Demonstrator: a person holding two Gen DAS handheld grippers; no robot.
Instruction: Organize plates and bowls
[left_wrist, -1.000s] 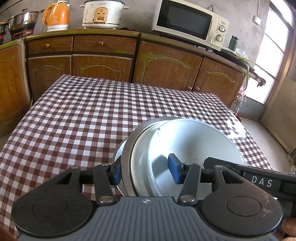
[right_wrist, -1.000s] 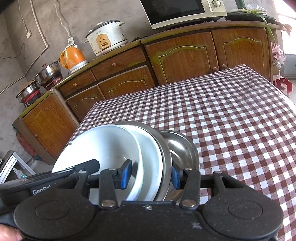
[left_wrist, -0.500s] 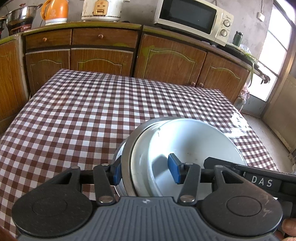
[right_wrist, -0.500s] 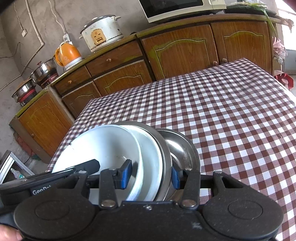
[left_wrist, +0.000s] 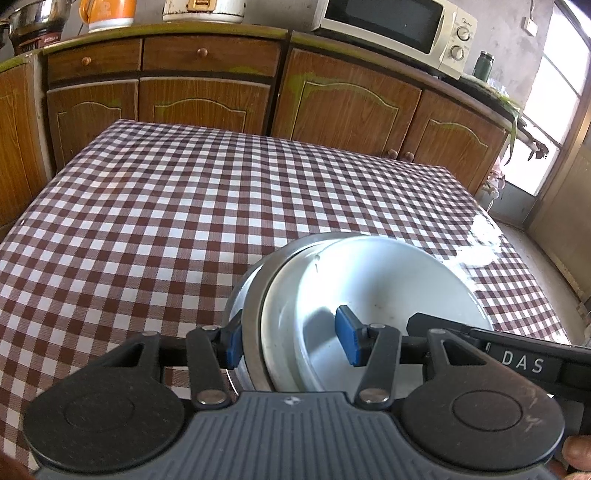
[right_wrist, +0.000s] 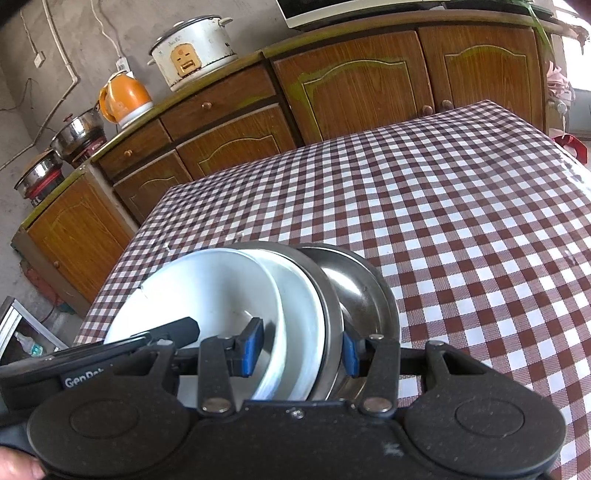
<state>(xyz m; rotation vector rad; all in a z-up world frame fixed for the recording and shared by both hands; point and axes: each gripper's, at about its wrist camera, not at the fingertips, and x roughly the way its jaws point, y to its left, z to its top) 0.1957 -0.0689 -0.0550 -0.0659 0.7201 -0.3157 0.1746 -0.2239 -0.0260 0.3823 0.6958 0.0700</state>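
A glossy checked oilcloth (left_wrist: 184, 206) covers the table, catching white glare near the window. Stacked on it, a white bowl (left_wrist: 388, 291) with a smooth, shiny glaze sits in a brushed-metal plate (right_wrist: 328, 306), above a polished steel bowl (right_wrist: 358, 291) with a mirror-like inside. Behind stand varnished wood cabinets (left_wrist: 343, 99), worn at the edges. The grippers' bodies are matt black plastic, speckled and ribbed, with blue rubbery pads (left_wrist: 347, 341) and small metal rivets (left_wrist: 373, 396).
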